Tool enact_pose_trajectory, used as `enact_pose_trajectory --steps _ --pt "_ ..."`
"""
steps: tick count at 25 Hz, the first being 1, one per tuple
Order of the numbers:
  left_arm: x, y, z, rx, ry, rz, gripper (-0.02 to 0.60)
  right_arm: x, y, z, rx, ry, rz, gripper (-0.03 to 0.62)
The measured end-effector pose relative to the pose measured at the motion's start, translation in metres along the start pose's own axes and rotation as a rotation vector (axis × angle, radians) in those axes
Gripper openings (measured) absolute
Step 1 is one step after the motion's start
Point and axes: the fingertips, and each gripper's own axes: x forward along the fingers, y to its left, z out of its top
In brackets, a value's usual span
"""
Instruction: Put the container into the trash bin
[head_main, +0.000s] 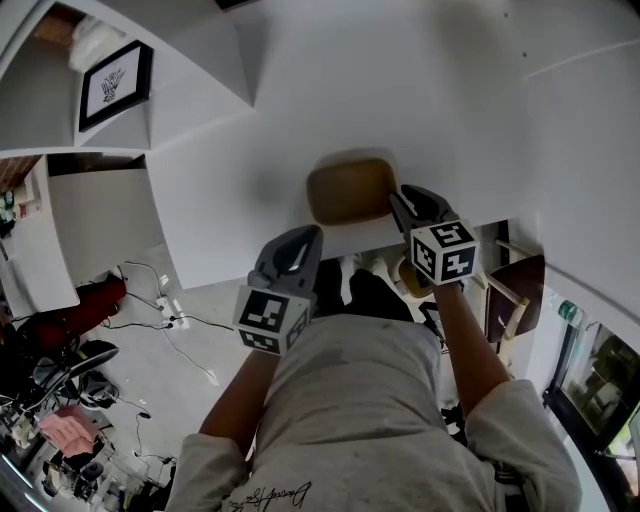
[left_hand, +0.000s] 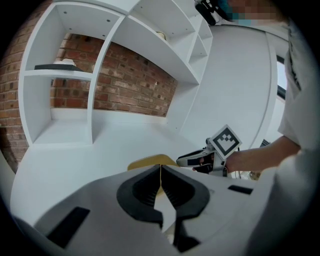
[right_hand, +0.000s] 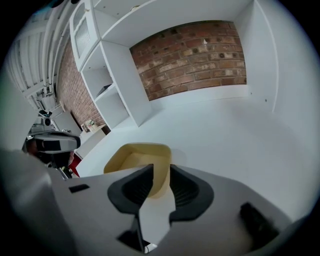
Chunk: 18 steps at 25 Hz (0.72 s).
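On the far left, a framed picture sits in a white shelf. Down below it, black cables lie on the floor.

Next comes the left gripper. Its two jaws are pressed together at the tips, and there is nothing between them. It hangs over the near edge of the white table, just beside the container. It does not touch the container.

The container is a small tan tub with round corners. It stands upright on the table, close to the near edge. Its open top faces up, and it looks empty inside. It sits between the two grippers.

On the right is the right gripper. Its jaws are apart, one on each side of the tub's near wall. One jaw is inside the tub and one is outside. The wall fills most of the gap between them.

A red brick wall shows at the back of the shelves.
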Motion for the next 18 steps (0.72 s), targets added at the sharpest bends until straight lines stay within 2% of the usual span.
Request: enact_pose_trajectory --steps 18 --pt "0.002 0.007 -0.008 -0.032 0.014 -0.002 0.017 0.022 -0.007 -0.013 0.031 0.076 -0.028 0.114"
